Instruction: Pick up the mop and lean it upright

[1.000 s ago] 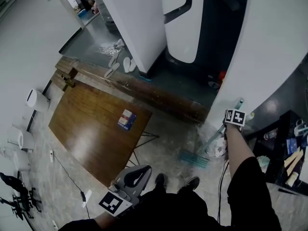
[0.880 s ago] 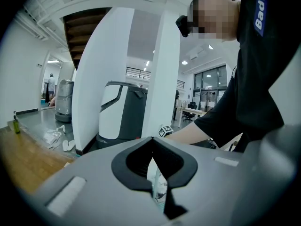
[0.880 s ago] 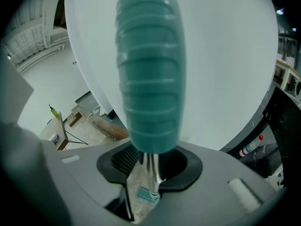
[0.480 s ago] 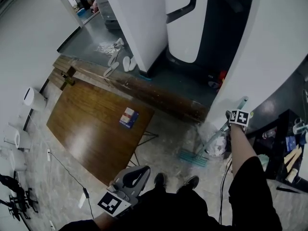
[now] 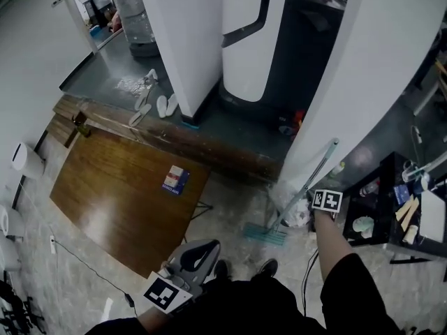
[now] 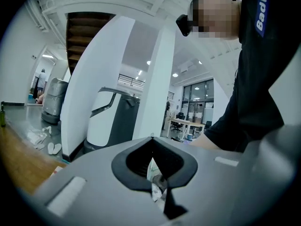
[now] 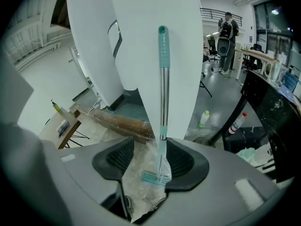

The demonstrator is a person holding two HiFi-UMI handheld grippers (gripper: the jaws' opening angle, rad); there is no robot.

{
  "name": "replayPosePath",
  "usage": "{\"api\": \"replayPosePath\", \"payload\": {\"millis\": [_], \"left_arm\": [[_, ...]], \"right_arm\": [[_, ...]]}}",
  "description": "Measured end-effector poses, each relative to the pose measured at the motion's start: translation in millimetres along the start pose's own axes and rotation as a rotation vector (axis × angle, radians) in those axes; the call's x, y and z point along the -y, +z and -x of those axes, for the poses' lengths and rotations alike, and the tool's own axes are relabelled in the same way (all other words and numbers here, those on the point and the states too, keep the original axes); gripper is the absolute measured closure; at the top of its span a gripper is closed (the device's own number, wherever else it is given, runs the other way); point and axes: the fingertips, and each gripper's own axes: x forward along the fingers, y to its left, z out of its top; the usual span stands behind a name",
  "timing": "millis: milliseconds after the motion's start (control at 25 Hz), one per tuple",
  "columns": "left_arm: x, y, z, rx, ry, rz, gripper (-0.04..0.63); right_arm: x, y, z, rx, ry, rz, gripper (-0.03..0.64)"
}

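At white pillar, found mop leaned upright unaided, hence right tool spread off it; left tool closed, idle

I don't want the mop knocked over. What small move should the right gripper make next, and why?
Probably draw the right gripper straight back from the mop. Its jaws stand apart and clear of it, and the mop leans upright against the white pillar, so the task looks done. A straight retreat seems least likely to nudge it.
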Motion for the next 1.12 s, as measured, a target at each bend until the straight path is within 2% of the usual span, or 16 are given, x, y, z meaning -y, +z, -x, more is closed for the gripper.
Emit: {"api": "replayPosePath", "payload": {"millis": [200, 520, 840, 1000, 1120], "left_arm": [[-1.5, 3.9, 15.5, 0.049, -0.085, 0.009, 0.577], [7.8, -13.8, 32.0, 0.060, -0.235, 0.027, 0.577], [39.4, -17.1, 43.5, 0.061, -0.311, 0.009, 0.577], [69.2, -6.9, 57.2, 0.106, -0.344, -0.024, 0.577], [89.8, -18.7, 72.4, 0.075, -0.315, -0.030, 0.577]], "right_arm": [[-33.5, -44.0, 55.7, 0.070, 0.015, -0.042, 0.453], [-89.9, -78.3, 144.4, 0.259, 0.011, -0.006, 0.610], [-123.0, -126.8, 217.2, 0.357, 0.097, -0.061, 0.612], [-124.4, -151.8, 247.8, 0.388, 0.132, -0.074, 0.612], [-124.8, -173.9, 272.7, 0.415, 0.166, -0.088, 0.614]]}}
